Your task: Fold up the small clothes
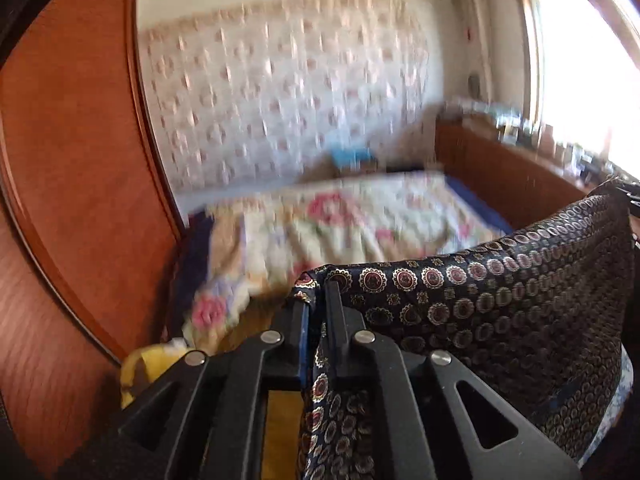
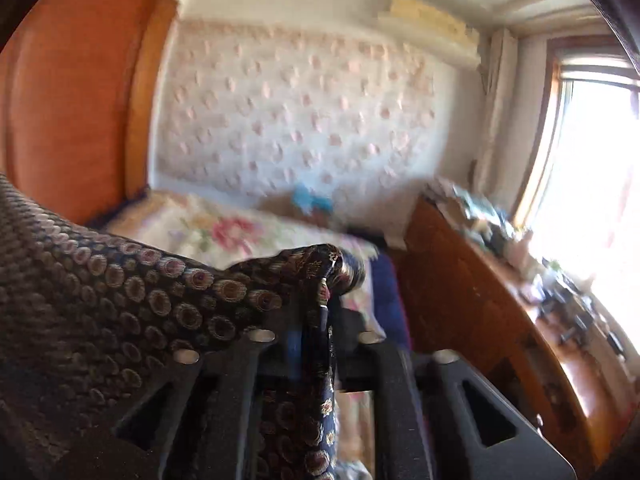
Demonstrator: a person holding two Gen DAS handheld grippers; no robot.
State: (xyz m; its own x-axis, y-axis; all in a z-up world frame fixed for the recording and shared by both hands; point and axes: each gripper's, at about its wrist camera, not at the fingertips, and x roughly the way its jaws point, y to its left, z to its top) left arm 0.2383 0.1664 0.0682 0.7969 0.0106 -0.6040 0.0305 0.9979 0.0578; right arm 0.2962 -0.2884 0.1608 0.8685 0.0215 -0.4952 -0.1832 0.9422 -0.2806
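A dark navy garment with gold and red medallion print hangs stretched in the air between my two grippers. My left gripper is shut on its left top corner; the cloth drapes right and down over the fingers. In the right wrist view the same garment spreads to the left, and my right gripper is shut on its right top corner. Both grippers are held above the bed.
A bed with a floral cover lies below and ahead, with a wooden headboard on the left. A wooden dresser with clutter stands at the right under a bright window. A yellow item lies at lower left.
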